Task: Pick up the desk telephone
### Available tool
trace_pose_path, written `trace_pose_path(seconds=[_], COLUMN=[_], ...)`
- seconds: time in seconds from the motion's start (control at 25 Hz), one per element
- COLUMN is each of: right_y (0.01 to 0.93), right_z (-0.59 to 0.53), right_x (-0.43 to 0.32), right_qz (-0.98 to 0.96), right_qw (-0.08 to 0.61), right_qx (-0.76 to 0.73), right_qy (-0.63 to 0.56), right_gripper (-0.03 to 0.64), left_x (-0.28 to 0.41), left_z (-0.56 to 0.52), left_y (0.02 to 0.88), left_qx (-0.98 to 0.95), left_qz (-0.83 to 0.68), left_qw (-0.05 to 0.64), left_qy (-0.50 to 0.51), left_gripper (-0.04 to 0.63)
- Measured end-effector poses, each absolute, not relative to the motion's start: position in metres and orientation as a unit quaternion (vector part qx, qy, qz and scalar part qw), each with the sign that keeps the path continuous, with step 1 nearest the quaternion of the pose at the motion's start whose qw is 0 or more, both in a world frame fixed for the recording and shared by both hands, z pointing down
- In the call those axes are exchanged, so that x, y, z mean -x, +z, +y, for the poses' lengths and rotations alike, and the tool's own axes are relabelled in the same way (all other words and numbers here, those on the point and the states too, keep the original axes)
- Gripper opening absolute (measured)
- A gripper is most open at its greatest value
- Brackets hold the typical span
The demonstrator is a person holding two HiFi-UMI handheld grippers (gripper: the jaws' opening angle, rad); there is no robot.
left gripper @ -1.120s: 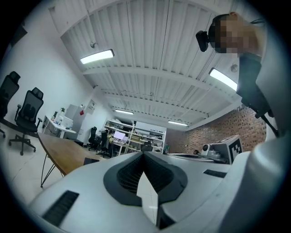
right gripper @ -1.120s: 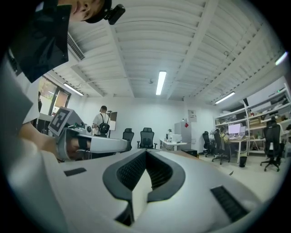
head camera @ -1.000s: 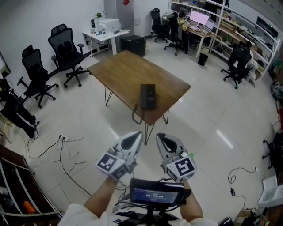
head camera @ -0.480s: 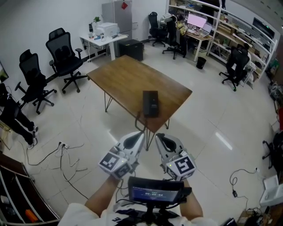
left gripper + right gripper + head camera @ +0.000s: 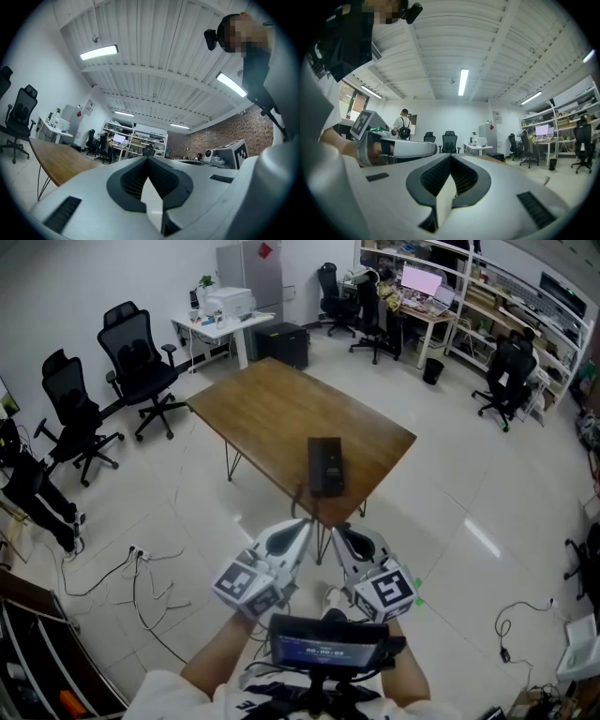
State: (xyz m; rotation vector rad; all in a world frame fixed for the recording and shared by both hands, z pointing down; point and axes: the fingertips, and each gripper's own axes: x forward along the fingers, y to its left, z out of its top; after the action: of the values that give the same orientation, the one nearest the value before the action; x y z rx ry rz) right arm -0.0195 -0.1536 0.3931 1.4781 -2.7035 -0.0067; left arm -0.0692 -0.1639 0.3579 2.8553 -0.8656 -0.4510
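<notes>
The black desk telephone (image 5: 325,465) lies on the near corner of a brown wooden table (image 5: 272,409) in the head view. My left gripper (image 5: 297,526) and right gripper (image 5: 340,533) are held side by side over the floor, just short of the table's near corner, both pointing toward it. Both are shut with nothing between the jaws. The left gripper (image 5: 149,159) shows closed jaws in its own view, with the table edge (image 5: 56,159) at the left. The right gripper (image 5: 451,157) is likewise shut, and the left gripper (image 5: 393,149) appears beside it.
Black office chairs (image 5: 141,352) stand left of the table. A white desk with a printer (image 5: 220,310) is behind it. Loose cables (image 5: 141,568) trail on the floor at left. Desks, shelves and more chairs (image 5: 497,362) fill the back right.
Both grippers have moved forward toward the table, still shut. The table and telephone now sit closer to them in the head view.
</notes>
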Motion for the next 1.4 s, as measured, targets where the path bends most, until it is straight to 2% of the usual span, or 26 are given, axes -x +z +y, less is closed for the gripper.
trace_pose_path(seconds=[0.44, 0.76, 0.8, 0.84, 0.88, 1.0, 1.12, 1.16, 1.2, 1.24, 1.36, 1.4], right_y=[0.411, 0.433, 0.437, 0.443, 0.449, 0.468, 0.488, 0.495, 0.503, 0.512, 0.540, 0.549], right_z=[-0.228, -0.299, -0.307, -0.314, -0.320, -0.340, -0.362, -0.369, -0.375, -0.382, -0.405, -0.412], right_x=[-0.006, -0.031, -0.034, -0.036, -0.040, -0.052, -0.064, -0.067, -0.070, -0.073, -0.084, -0.087], right_qz=[-0.882, -0.893, -0.895, -0.897, -0.898, -0.897, -0.893, -0.892, -0.892, -0.890, -0.884, -0.882], right_qw=[0.024, 0.036, 0.037, 0.039, 0.039, 0.038, 0.037, 0.036, 0.037, 0.038, 0.043, 0.043], right_qx=[-0.470, -0.445, -0.439, -0.434, -0.430, -0.423, -0.418, -0.414, -0.408, -0.403, -0.394, -0.391], right_qy=[0.020, 0.059, 0.068, 0.077, 0.086, 0.123, 0.162, 0.177, 0.193, 0.209, 0.247, 0.260], right_gripper=[0.000, 0.000, 0.004, 0.041, 0.055, 0.118, 0.126, 0.150, 0.203, 0.227, 0.229, 0.229], left_x=[0.035, 0.001, -0.001, -0.003, -0.005, -0.011, -0.012, -0.011, -0.011, -0.010, -0.006, -0.006], left_z=[-0.237, -0.306, -0.315, -0.324, -0.331, -0.351, -0.374, -0.382, -0.390, -0.398, -0.426, -0.434], left_y=[0.376, 0.403, 0.407, 0.412, 0.419, 0.442, 0.465, 0.473, 0.482, 0.491, 0.522, 0.533], left_qx=[-0.946, -0.943, -0.942, -0.941, -0.941, -0.941, -0.935, -0.932, -0.929, -0.926, -0.916, -0.913], left_qz=[-0.291, -0.299, -0.300, -0.301, -0.300, -0.295, -0.302, -0.306, -0.310, -0.313, -0.326, -0.329], left_qw=[0.067, 0.102, 0.110, 0.119, 0.128, 0.152, 0.179, 0.189, 0.198, 0.207, 0.232, 0.241], left_qy=[-0.128, -0.100, -0.100, -0.098, -0.094, -0.070, -0.050, -0.045, -0.038, -0.029, -0.006, 0.001], left_gripper=[0.003, 0.003, 0.005, 0.005, 0.012, 0.152, 0.169, 0.173, 0.211, 0.237, 0.239, 0.262])
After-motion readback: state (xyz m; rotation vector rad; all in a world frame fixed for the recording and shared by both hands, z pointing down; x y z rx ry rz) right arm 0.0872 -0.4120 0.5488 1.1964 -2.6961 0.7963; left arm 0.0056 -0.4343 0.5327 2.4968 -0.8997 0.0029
